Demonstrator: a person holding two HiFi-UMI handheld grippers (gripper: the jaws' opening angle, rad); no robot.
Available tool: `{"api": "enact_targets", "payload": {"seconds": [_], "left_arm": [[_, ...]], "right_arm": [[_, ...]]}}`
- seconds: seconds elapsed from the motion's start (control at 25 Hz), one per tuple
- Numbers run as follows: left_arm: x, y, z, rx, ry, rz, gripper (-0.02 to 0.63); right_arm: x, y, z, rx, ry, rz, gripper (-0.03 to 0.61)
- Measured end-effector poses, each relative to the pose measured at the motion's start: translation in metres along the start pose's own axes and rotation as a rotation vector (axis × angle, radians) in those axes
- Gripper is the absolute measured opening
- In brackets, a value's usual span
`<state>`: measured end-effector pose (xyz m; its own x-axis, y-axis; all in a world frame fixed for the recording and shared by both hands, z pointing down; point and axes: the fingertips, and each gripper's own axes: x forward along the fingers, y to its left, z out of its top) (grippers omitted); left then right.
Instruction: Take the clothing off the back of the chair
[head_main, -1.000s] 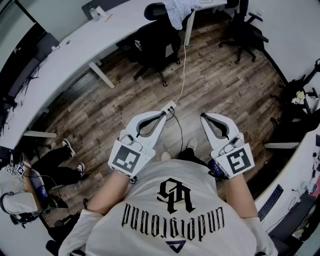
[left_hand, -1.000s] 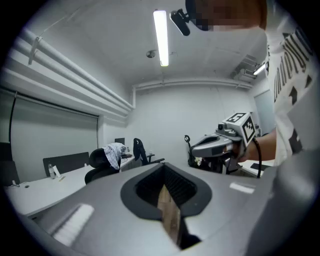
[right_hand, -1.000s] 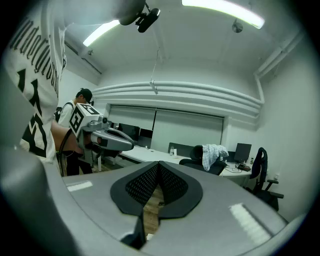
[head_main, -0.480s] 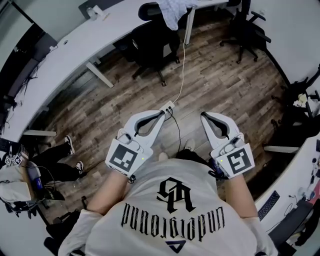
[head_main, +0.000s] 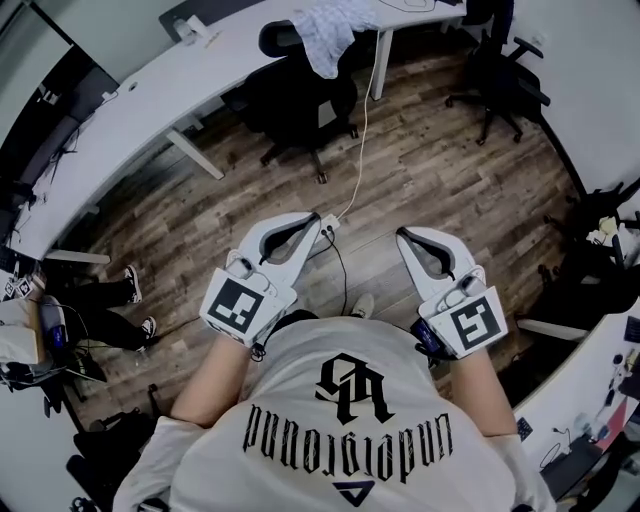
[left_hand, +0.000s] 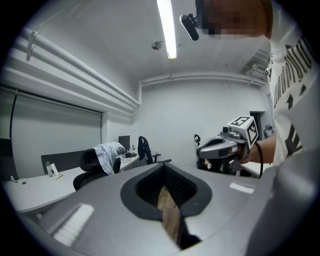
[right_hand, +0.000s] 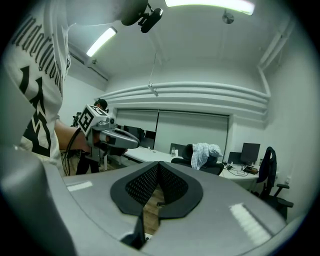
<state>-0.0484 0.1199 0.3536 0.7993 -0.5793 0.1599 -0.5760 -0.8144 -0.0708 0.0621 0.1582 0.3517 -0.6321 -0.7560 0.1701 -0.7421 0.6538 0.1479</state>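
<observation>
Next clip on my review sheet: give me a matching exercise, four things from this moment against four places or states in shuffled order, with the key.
Things:
1. checked clothing
2. left gripper
3. white cable
4. second office chair

Places or states:
A. trails across the wood floor
B. stands apart at the head view's upper right
C. shut, holding nothing
D. draped over a chair back by the white desk

Pairs: 1-D, 2-C, 3-A, 4-B.
</observation>
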Motion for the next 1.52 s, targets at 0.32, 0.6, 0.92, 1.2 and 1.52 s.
{"api": "enact_targets", "payload": {"seconds": [0.32, 0.6, 0.92, 1.2, 1.52], "left_arm": [[0.047, -0.004, 0.009, -0.018, 0.007, 0.018, 0.051], [0.068, 0.026, 0.002, -0.024, 0.009, 0.025, 0.050], [0.091, 0.082, 0.000, 0.000, -0.008, 0.027, 0.051], [0.104, 0.152, 0.001, 0.014, -0.037, 0.010, 0.051], [0.107, 0.215, 0.013, 0.007, -0.021, -0.035, 0.051]], "right_arm": [[0.001, -0.045, -0.015, 0.017, 0.000, 0.041, 0.005], [0.029, -0.061, -0.019, 0.029, 0.008, 0.047, 0.005], [0.077, -0.088, -0.014, 0.009, 0.027, 0.039, 0.005], [0.144, -0.107, 0.005, -0.024, 0.027, 0.019, 0.005], [0.212, -0.109, 0.027, -0.037, 0.040, -0.016, 0.005]]}}
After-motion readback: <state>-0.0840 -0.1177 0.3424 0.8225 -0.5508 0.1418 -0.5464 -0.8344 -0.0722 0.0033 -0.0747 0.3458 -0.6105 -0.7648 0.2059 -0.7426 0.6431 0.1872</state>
